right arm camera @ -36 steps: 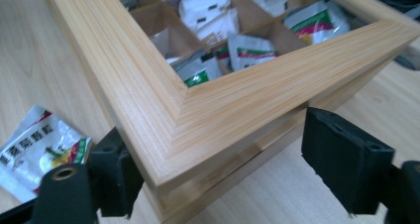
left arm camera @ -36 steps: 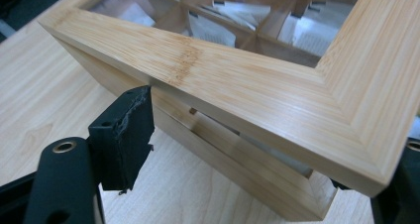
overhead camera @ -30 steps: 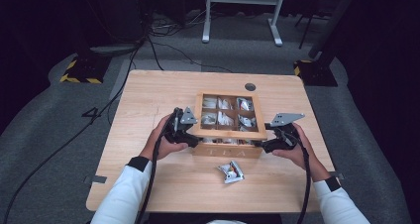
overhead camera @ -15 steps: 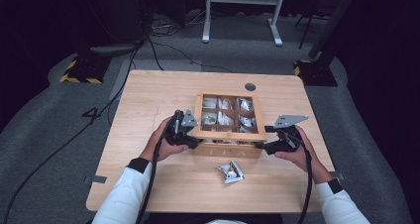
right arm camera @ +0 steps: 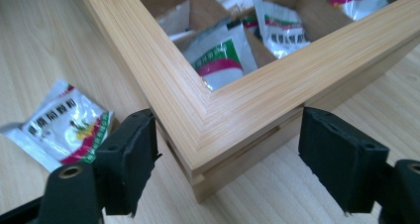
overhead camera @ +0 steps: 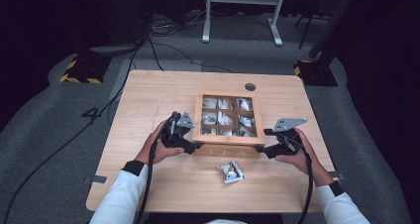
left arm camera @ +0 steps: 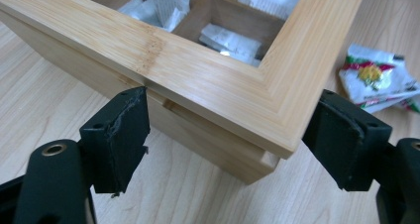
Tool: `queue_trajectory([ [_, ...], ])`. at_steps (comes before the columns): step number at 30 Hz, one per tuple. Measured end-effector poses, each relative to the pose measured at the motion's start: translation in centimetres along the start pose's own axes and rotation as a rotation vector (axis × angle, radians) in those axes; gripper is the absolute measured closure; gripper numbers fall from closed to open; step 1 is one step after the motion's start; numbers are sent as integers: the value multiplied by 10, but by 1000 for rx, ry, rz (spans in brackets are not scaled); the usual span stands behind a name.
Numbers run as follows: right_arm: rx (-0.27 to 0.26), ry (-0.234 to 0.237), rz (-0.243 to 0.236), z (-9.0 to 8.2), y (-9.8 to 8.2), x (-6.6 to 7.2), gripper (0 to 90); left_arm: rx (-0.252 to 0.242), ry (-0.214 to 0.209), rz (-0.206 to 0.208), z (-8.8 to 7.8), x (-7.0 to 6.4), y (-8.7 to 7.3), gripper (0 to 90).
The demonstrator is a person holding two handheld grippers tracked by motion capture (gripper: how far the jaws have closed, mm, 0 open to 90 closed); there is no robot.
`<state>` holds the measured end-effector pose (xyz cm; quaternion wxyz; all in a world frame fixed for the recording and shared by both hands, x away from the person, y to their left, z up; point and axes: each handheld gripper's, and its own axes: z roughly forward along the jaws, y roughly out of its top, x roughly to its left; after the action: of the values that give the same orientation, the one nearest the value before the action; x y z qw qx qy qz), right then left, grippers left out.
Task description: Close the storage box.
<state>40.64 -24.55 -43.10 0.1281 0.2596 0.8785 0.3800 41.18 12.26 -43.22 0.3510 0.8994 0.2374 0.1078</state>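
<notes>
While both grippers [overhead camera: 194,145] [overhead camera: 261,148] are straddling the wooden box's [overhead camera: 228,151] near corners at mid-table, jaws apart, we are judging it best to close both evenly under the lid [left arm camera: 277,85] before lifting.

Wooden box [overhead camera: 229,145] sits mid-table [overhead camera: 148,194], glass-framed lid shut over nine compartments of sachets. Left gripper [overhead camera: 190,145] at its near-left corner, right gripper [overhead camera: 263,148] at near-right — both touching or just beside the box. One loose sachet [overhead camera: 231,172] lies in front, near the table's front edge.
</notes>
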Motion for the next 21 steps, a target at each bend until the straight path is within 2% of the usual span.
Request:
queue_trajectory([
  [2,6,1,1,1,-2,2,240,10,-1,6,1,-2,-2,209],
  [5,-44,19,30,-7,-5,0,280,-3,-10,-3,-1,-3,-5,231],
  [9,-49,9,35,-11,-9,1,290,-13,-5,-4,-4,-4,-11,232],
  [13,-44,6,39,-11,-14,1,303,-2,15,9,-5,-9,-17,237],
  [19,-45,-16,30,-10,-15,3,305,-7,45,43,-10,-18,-18,241],
  [21,-49,-22,22,-10,-15,3,305,-17,56,36,-11,-20,-19,237],
])
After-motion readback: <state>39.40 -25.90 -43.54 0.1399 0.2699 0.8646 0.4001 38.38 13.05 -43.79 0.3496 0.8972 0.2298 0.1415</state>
